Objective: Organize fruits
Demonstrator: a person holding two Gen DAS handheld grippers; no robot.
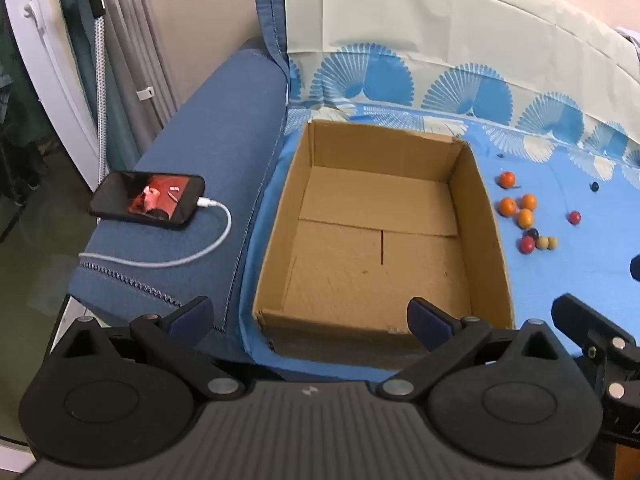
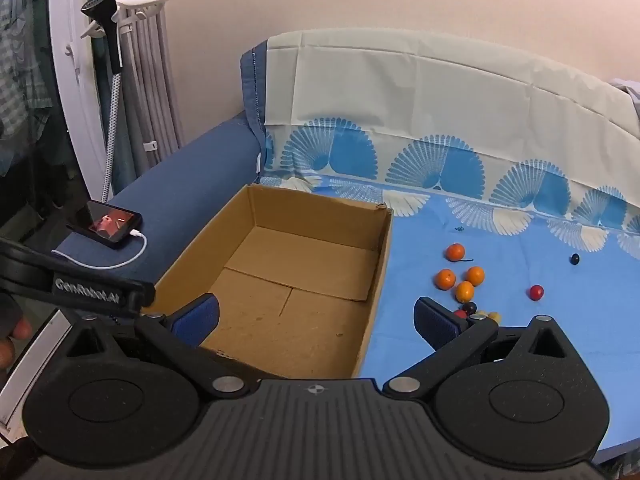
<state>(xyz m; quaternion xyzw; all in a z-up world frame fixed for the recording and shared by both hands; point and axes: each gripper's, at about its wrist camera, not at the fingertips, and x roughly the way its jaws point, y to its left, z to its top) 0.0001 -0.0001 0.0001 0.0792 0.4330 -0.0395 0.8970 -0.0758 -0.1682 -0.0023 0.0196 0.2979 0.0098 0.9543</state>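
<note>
An open cardboard box (image 1: 484,216) (image 2: 380,264) with nothing in it sits on a blue cloth over a sofa seat. To its right lie several small fruits: orange ones (image 1: 516,206) (image 2: 464,276), a red one (image 1: 575,217) (image 2: 536,292), a dark one (image 1: 595,187) (image 2: 575,258) and a small red, dark and yellow cluster (image 1: 538,242) (image 2: 476,313). My left gripper (image 1: 310,316) hangs open over the box's near wall, holding nothing. My right gripper (image 2: 316,318) is open over the box's near right corner, its right finger just short of the fruit cluster.
A phone (image 1: 148,201) (image 2: 106,224) on a white charging cable (image 1: 192,256) rests on the blue sofa arm (image 1: 224,152) left of the box. The patterned cloth (image 1: 440,60) runs up the backrest. A garment steamer hose (image 2: 112,120) and curtains stand at the far left.
</note>
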